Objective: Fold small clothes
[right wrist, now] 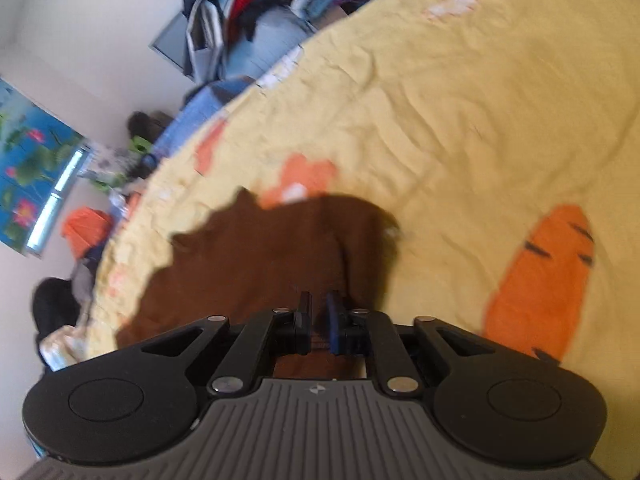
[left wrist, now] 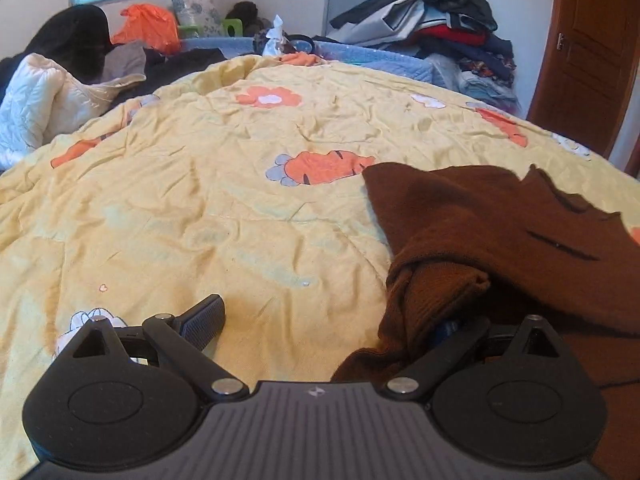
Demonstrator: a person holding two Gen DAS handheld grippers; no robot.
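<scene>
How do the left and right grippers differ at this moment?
The left gripper is wide open, while the right gripper is shut on the brown garment. The left has brown cloth draped over one finger only; the right pinches it between both. Both are over the yellow quilt.

Left gripper (left wrist: 324, 320): black plastic body showing ribbed grey centre plate with small pale logo. Two rounded black side housings, each bearing raised oval disc. Black linkage bars running forward, pinned by silver round screws. One finger pad (left wrist: 204, 322) showing fine cross-hatched black texture; hint of blue showing at other finger.

Right gripper (right wrist: 319, 316): same build showing — grey ribbed plate, logo, black housings with oval discs, silver pivot screws, triangular cut-outs in arms. One fingertip black, other blue (right wrist: 333, 314).
</scene>
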